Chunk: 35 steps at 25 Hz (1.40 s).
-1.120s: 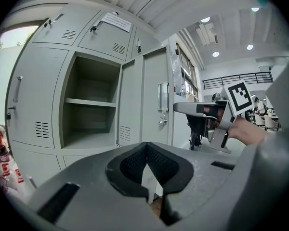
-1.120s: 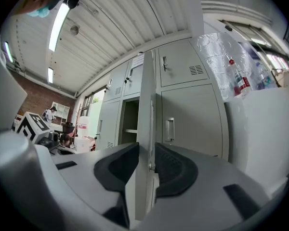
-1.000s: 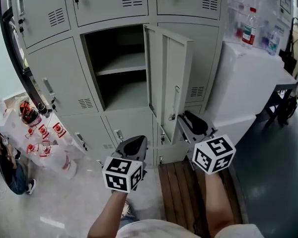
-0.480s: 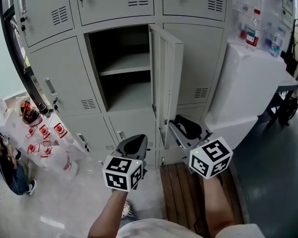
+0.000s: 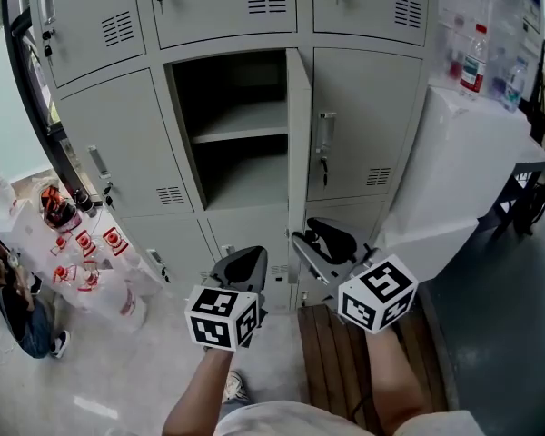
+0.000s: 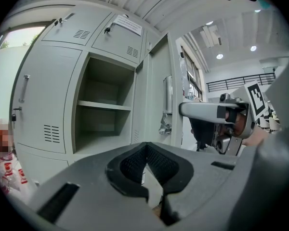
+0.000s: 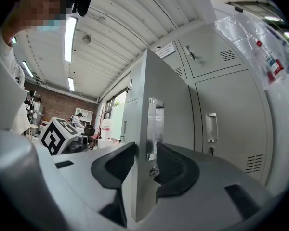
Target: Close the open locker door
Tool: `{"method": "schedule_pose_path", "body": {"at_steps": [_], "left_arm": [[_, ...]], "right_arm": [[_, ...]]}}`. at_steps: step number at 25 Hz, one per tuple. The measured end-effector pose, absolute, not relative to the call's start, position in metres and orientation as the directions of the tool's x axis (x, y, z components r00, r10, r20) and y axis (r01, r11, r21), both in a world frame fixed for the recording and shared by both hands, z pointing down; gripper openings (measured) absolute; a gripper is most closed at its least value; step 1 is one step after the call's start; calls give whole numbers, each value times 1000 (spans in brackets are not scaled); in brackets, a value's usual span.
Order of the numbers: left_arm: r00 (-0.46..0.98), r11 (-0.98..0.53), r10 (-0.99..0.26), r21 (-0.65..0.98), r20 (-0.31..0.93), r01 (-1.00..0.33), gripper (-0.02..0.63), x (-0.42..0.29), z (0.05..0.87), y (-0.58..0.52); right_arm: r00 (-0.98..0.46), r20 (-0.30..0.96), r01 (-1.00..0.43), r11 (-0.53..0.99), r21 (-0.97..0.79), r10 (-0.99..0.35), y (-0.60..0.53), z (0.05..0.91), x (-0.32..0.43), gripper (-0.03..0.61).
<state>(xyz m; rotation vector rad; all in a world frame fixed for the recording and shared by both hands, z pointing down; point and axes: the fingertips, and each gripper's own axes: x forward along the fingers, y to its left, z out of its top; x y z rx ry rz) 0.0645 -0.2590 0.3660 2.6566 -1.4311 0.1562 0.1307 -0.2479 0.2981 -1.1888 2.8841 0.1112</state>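
Note:
The grey locker door (image 5: 298,143) stands out from the lockers, seen nearly edge-on beside its open compartment (image 5: 241,125) with one shelf. Its handle and lock face right. My right gripper (image 5: 313,243) is at the door's lower free edge. In the right gripper view, the door (image 7: 166,129) runs between the jaws of the right gripper (image 7: 144,153). They have just been opening, and a gap shows by the right pad (image 7: 176,167). My left gripper (image 5: 239,266) hangs lower left, shut and empty. In the left gripper view, the left gripper (image 6: 147,150) points at the door (image 6: 156,95).
A white cabinet (image 5: 472,153) with bottles (image 5: 474,62) on top stands right of the lockers. Wooden slats (image 5: 331,361) lie underfoot. Plastic bags with red print (image 5: 91,252) and a seated person (image 5: 9,307) are at the left.
The door has swung left toward the compartment, from showing its inner face to edge-on. My right gripper moved left with it. The left gripper barely shifted.

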Motion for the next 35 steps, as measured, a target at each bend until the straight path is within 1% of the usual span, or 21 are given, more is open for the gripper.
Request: {"method": "schedule_pose_path", "body": {"at_steps": [4, 16, 24, 35], "left_arm": [[533, -531, -833, 60, 148, -846, 6, 49, 367, -264], [502, -495, -852, 84, 147, -865, 6, 2, 366, -291], [501, -490, -854, 105, 139, -865, 6, -25, 365, -311], [520, -510, -842, 102, 145, -854, 6, -54, 367, -332]], "right_arm": [[-733, -50, -681, 731, 53, -679, -252, 299, 113, 146], [-781, -49, -625, 777, 81, -623, -268, 296, 57, 140], [-774, -31, -630, 766, 129, -632, -280, 295, 28, 129], [-753, -40, -654, 742, 146, -656, -301, 293, -7, 118]]}}
